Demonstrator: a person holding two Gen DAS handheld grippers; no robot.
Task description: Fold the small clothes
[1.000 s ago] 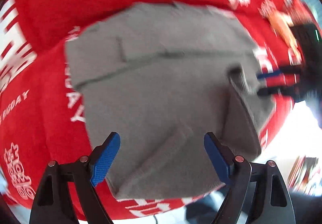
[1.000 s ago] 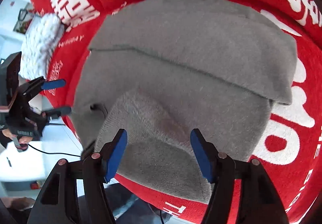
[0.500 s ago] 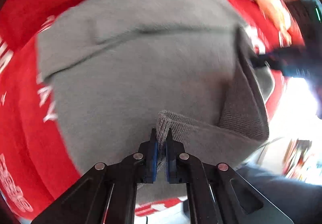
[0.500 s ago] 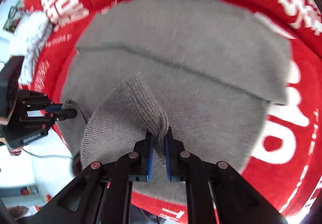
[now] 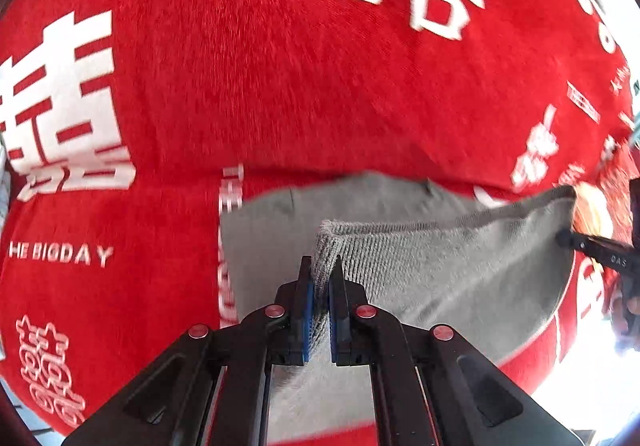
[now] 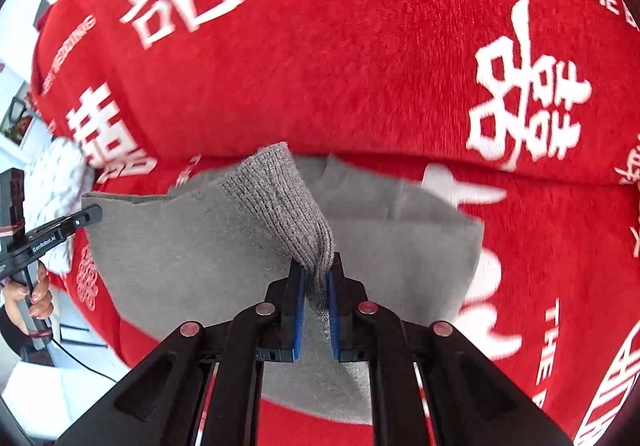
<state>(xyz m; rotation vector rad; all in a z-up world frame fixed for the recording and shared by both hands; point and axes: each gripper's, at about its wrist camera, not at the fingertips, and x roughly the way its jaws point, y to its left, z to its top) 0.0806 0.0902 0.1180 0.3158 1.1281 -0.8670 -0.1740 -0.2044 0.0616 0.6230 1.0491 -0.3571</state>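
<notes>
A plush red cloth [image 5: 280, 105] printed with white characters covers the tabletop. Each hand-held gripper, left [image 5: 319, 278] and right [image 6: 317, 278], is clamped tight on the ribbed hem of the grey knit garment [image 5: 460, 266], lifting its near edge.

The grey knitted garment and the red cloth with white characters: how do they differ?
The grey knitted garment is plain and ribbed at its edge; the red cloth is plush and printed. The garment is lifted, pinched by the left gripper and right gripper; the cloth lies spread underneath, far larger. Both are soft fabric.
</notes>
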